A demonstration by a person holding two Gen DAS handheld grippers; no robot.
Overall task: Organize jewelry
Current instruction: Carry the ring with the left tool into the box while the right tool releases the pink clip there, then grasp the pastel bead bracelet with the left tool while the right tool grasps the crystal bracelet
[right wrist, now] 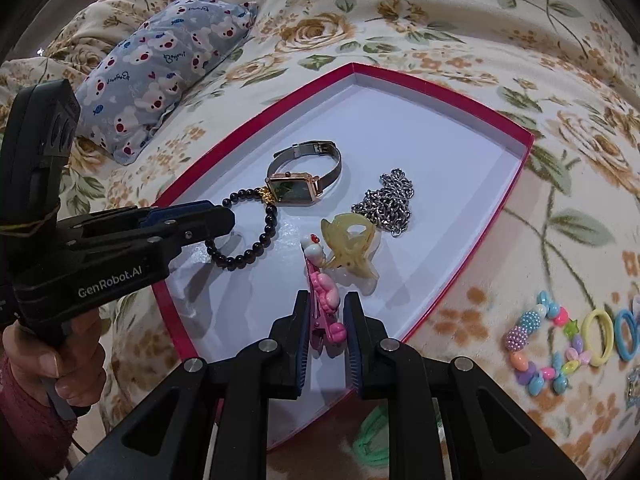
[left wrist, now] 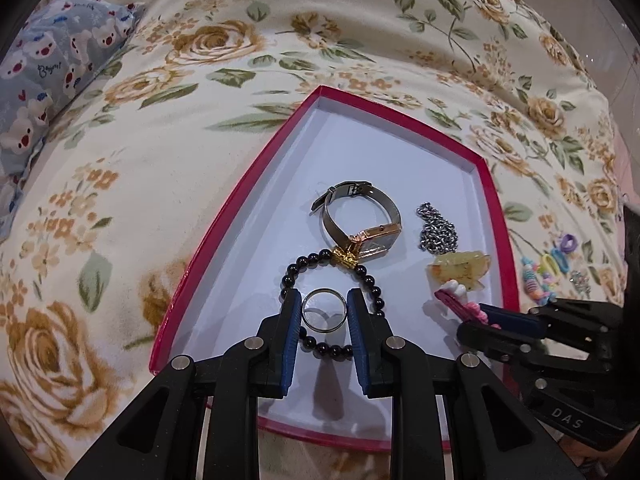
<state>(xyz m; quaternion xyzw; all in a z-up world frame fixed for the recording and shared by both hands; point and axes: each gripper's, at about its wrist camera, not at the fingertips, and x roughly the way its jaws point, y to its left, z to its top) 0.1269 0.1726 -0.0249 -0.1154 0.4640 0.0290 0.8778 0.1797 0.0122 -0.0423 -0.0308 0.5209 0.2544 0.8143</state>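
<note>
A red-rimmed box with a white floor lies on the bed, also in the right wrist view. In it are a watch, a black bead bracelet, a steel chain and a yellow claw clip. My left gripper is shut on a silver ring, held over the bracelet. My right gripper is shut on a pink hair clip with a white cat head, low over the box floor beside the yellow clip.
A blue bear-print pillow lies left of the box. Colourful bead bracelets and hair ties lie on the floral blanket to the right. A green hair tie lies near the box's front edge.
</note>
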